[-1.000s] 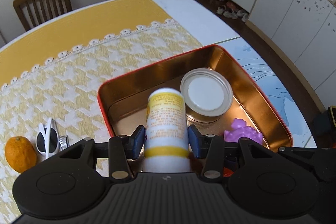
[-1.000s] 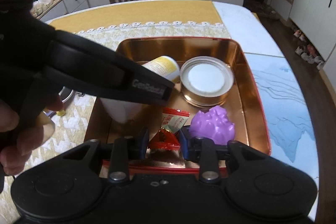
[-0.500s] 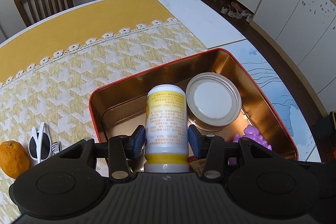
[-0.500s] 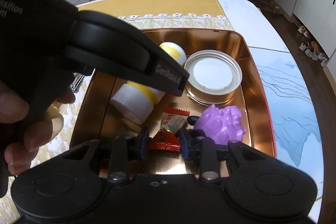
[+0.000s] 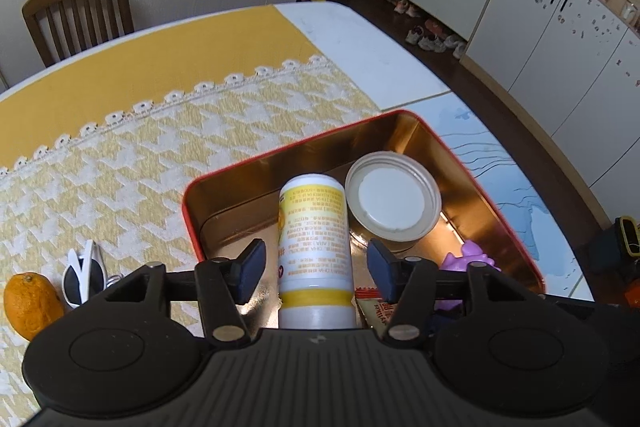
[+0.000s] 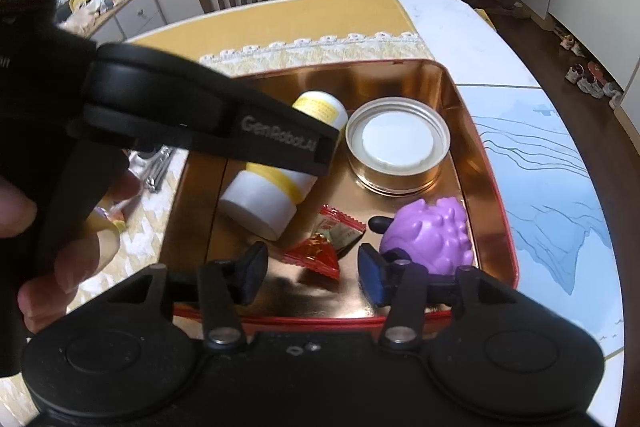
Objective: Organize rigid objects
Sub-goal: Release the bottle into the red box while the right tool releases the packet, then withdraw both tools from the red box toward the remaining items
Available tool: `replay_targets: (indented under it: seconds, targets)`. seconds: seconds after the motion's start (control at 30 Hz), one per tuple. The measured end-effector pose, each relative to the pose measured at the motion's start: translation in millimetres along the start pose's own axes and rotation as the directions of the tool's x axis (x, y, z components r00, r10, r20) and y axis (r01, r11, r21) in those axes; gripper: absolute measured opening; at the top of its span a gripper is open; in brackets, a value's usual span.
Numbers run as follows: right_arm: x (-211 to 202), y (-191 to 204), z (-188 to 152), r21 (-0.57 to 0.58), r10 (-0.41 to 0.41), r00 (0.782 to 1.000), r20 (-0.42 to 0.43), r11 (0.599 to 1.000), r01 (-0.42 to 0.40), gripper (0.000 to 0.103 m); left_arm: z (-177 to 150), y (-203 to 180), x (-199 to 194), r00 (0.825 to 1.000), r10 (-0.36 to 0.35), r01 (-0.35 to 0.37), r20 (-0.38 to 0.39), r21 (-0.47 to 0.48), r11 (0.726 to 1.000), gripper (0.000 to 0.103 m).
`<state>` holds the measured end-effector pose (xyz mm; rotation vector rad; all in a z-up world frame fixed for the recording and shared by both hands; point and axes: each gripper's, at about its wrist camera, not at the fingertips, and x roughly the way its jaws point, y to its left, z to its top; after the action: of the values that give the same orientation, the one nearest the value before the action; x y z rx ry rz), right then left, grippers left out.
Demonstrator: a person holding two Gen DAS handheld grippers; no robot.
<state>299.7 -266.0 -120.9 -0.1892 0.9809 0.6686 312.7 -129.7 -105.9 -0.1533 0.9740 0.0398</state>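
A white and yellow bottle [image 5: 314, 247] lies on its side in the red-rimmed copper tin [image 5: 280, 163]. My left gripper [image 5: 316, 269] straddles the bottle; its jaws are opening and both pads stand clear of it. In the right wrist view a red snack packet [image 6: 320, 251] rests on the floor of the tin [image 6: 496, 187], between and just ahead of my right gripper [image 6: 312, 271]. Its jaws are opening too, with neither pad touching the packet. A round gold can with a white lid [image 6: 396, 143] and a knobbly purple toy [image 6: 428, 239] also sit in the tin.
An orange [image 5: 30, 301] and white sunglasses [image 5: 86, 273] lie on the houndstooth cloth left of the tin. Metal cutlery [image 6: 158, 165] lies beside the tin's left wall. A hand [image 6: 60, 227] grips the left tool's black housing [image 6: 200, 115]. A wooden chair [image 5: 78, 13] stands behind the table.
Both pairs of jaws have spread apart. The left one let go of the bottle, which now lies in the tin. The right one released the red packet.
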Motion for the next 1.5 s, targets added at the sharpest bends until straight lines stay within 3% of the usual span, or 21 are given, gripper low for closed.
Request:
replay_targets:
  seconds: [0.3,0.43,1.1,1.33,1.43,1.5]
  targets:
    - [-18,0,1,0.026,-0.006,0.999,0.049,1.0,0.004,0.064,-10,10,-39,0.997,-0.021,0.021,0.076,0.007,1.0,0.06]
    - [-28,3,3,0.027,-0.01,0.998,0.065,1.0,0.008,0.064,-17,16,-56,0.995,-0.033,0.032,0.098,0.013,0.999,0.06]
    - [-54,56,-1,0.007,-0.015,0.988,0.154,1.0,0.014,0.08,-59,63,-129,0.979,-0.055,0.049,0.196,0.038,0.998,0.069]
    - [-58,83,-1,-0.008,-0.007,0.984,0.177,1.0,0.008,0.086,-73,88,-145,0.976,-0.047,0.042,0.213,0.027,0.999,0.076]
    - [-58,95,-1,-0.024,-0.002,0.982,0.19,1.0,0.007,0.091,-84,104,-154,0.971,0.001,-0.002,0.24,0.002,1.0,0.077]
    - [-59,103,-2,-0.04,0.006,0.979,0.202,0.999,0.003,0.097,-91,118,-159,0.967,0.028,-0.024,0.252,-0.021,0.999,0.083]
